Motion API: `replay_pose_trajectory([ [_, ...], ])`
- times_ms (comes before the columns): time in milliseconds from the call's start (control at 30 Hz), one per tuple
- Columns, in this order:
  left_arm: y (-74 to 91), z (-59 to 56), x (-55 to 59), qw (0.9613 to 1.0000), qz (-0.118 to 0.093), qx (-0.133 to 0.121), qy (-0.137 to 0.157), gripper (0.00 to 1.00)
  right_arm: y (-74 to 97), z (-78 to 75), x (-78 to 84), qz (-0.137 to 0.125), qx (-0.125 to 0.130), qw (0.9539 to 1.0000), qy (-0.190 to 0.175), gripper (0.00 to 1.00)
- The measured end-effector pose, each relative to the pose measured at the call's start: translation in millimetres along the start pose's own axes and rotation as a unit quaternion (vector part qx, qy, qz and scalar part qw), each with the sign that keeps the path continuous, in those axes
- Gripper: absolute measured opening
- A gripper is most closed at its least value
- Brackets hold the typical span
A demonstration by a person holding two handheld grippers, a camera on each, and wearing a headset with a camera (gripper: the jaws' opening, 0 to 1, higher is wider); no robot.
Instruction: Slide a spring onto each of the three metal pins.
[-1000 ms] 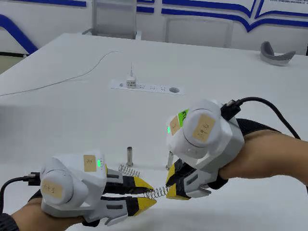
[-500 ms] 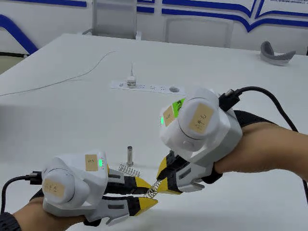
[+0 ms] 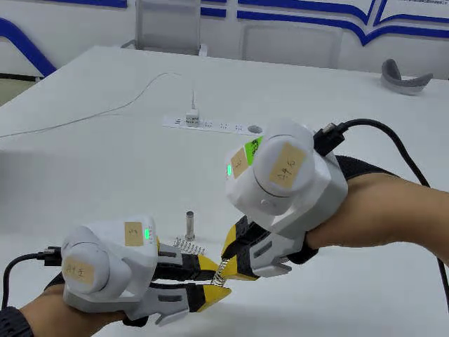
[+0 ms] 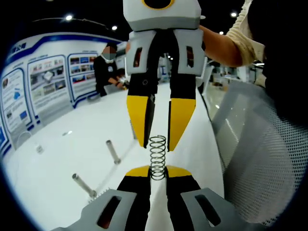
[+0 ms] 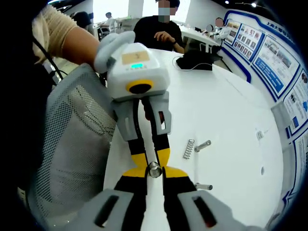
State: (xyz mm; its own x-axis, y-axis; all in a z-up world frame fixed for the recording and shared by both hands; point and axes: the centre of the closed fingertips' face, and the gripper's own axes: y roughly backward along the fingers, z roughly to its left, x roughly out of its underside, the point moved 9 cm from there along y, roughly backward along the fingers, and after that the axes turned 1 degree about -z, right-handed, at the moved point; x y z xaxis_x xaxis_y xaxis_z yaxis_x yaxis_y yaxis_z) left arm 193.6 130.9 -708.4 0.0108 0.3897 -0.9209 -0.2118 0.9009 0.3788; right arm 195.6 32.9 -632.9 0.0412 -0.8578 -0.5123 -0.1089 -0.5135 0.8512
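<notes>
Spring (image 4: pixel 158 155) clamped in left hand-held gripper (image 4: pixel 158 172); right hand-held gripper (image 5: pixel 155 174) straddles its end, grip unclear.

A broad white tabletop (image 3: pixel 91 154) runs to a far white wall (image 3: pixel 295 42) banded with blue stripes, where a grey chair (image 3: pixel 167 28) stands at its far edge. A power strip (image 3: pixel 210 126) lies mid-table, and a thin cable (image 3: pixel 105 112) trails off to the left. A grey mesh chair (image 5: pixel 82 139) stands near, display panels (image 4: pixel 53 79) line a wall, and ceiling spotlights (image 4: pixel 69 18) shine.
</notes>
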Motion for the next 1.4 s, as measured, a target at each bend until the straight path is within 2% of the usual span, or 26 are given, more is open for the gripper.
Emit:
replay_pose_trajectory([
  [333,0.9,0.9,-3.8,1.0000,-0.009,-0.001,-0.001,0.11,-7.0,-2.1,4.0,-0.001,-0.007,0.9999,-0.011,0.15],
  [867,0.5,1.4,-7.2,0.9999,-0.015,-0.002,-0.001,0.11,-8.9,-3.1,5.1,-0.005,-0.009,0.9997,-0.023,0.12],
  [1100,2.6,4.3,-5.3,0.9998,-0.013,-0.008,0.011,0.13,-7.4,-5.8,5.1,-0.005,-0.006,0.9997,-0.024,0.12],
  [1400,10.5,9.1,-1.1,0.9991,-0.013,-0.023,0.034,0.21,-2.0,-11.0,11.8,0.002,0.002,0.9995,-0.030,0.12],
])
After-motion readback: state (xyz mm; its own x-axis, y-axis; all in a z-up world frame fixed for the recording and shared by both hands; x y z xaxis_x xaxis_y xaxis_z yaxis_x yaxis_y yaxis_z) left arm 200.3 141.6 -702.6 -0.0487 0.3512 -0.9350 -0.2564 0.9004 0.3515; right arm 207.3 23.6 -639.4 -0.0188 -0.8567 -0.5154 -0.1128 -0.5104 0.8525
